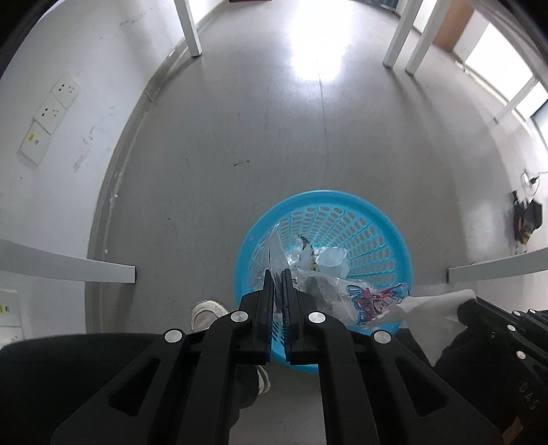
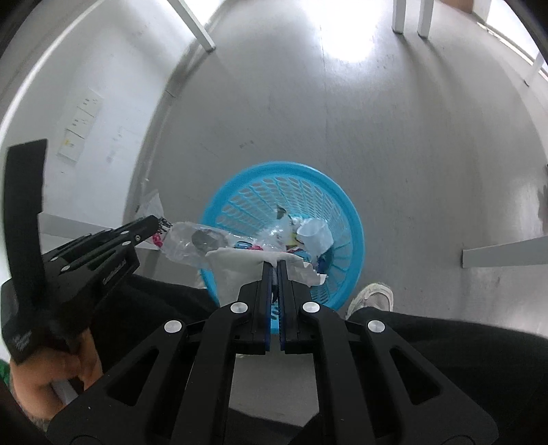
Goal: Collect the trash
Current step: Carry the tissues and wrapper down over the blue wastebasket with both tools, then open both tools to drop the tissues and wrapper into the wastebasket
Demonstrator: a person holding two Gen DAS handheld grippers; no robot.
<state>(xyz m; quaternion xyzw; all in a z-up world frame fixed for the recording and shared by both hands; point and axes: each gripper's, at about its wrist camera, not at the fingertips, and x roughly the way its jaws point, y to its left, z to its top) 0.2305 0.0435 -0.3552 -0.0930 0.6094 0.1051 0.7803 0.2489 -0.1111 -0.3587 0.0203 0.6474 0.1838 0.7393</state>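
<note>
Two grippers, both over the blue basket (image 1: pixel 387 239), which stands on the grey floor (image 1: pixel 239 143) w/ trash already inside. I use the basket as my ref point for everything.

My left gripper (image 1: pixel 278 274) sits above the basket's near-left rim. Its fingers (image 1: pixel 267 291) are drawn nearly together on a clear plastic bag (image 1: pixel 328 291); the film passes between the tips. The bag hangs over the near part of the basket. In the right wrist view the same bag (image 2: pixel 191 243) shows at the basket's left rim, held by the left gripper (image 2: pixel 161 222), crumpled, w/ something dark inside it.

My right gripper (image 2: pixel 274 265) hovers over the basket's near rim. Its fingers (image 2: pixel 266 287) are pinched onto a white paper towel (image 2: pixel 239 263), which drapes across the near-left part of the rim. From the left wrist view the towel (image 1: pixel 435 308) shows at the basket's near-right edge, w/ the right gripper (image 1: pixel 469 304) partly in frame beside it.

Inside the basket: a white paper cup (image 1: pixel 330 260) toward the middle, on its side, open mouth visible. Next to it some clear wrappers, plus a printed red-and-blue wrapper (image 1: pixel 370 297) near the close rim; can't tell whether that print belongs to the bag I hold or lies separately.

A white shoe (image 1: pixel 209 311) stands on the floor just left of the basket. White worktop legs (image 1: pixel 191 30) stand well beyond the basket, near the wall.
</note>
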